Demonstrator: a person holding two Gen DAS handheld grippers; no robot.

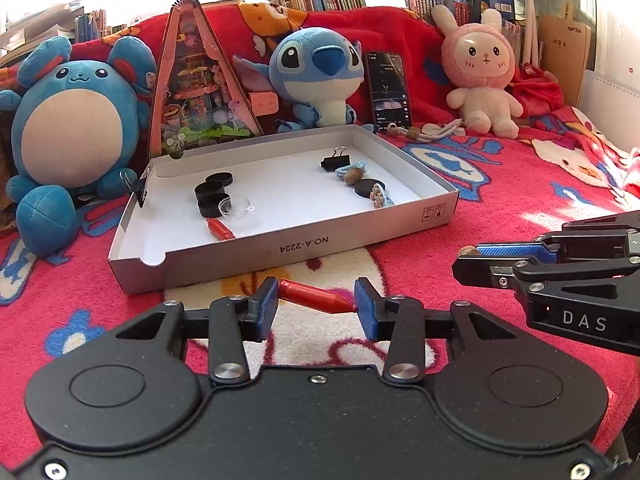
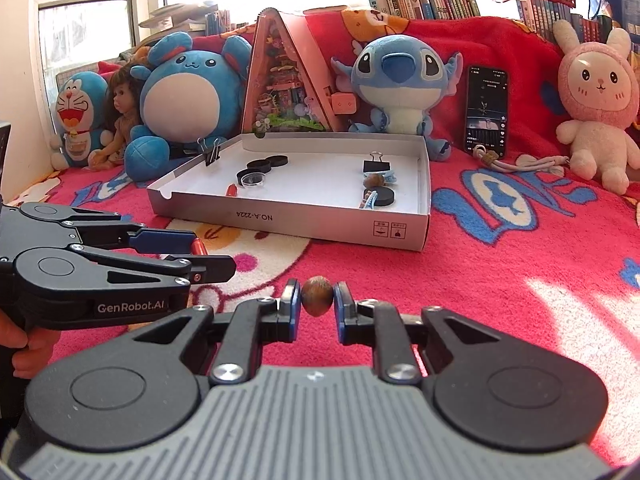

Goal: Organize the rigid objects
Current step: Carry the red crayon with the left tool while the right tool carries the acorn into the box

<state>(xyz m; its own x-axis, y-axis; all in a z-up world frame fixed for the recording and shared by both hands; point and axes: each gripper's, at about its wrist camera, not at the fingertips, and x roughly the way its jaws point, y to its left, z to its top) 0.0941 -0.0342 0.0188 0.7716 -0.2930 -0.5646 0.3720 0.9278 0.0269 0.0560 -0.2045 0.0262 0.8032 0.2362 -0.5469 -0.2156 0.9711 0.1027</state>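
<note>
My left gripper is shut on a red crayon, held lengthwise with one end against each blue pad, just in front of the white shallow box. My right gripper is shut on a small brown nut above the red blanket, to the right of the left gripper. Inside the box lie black discs, a clear dish, another red crayon, a black binder clip, a second brown nut and a bead string. Another clip grips the box's left wall.
Behind the box stand a blue round plush, a triangular miniature house, a blue alien plush, a phone and a pink rabbit plush. A knotted cord lies on the blanket. A hand holds the left gripper.
</note>
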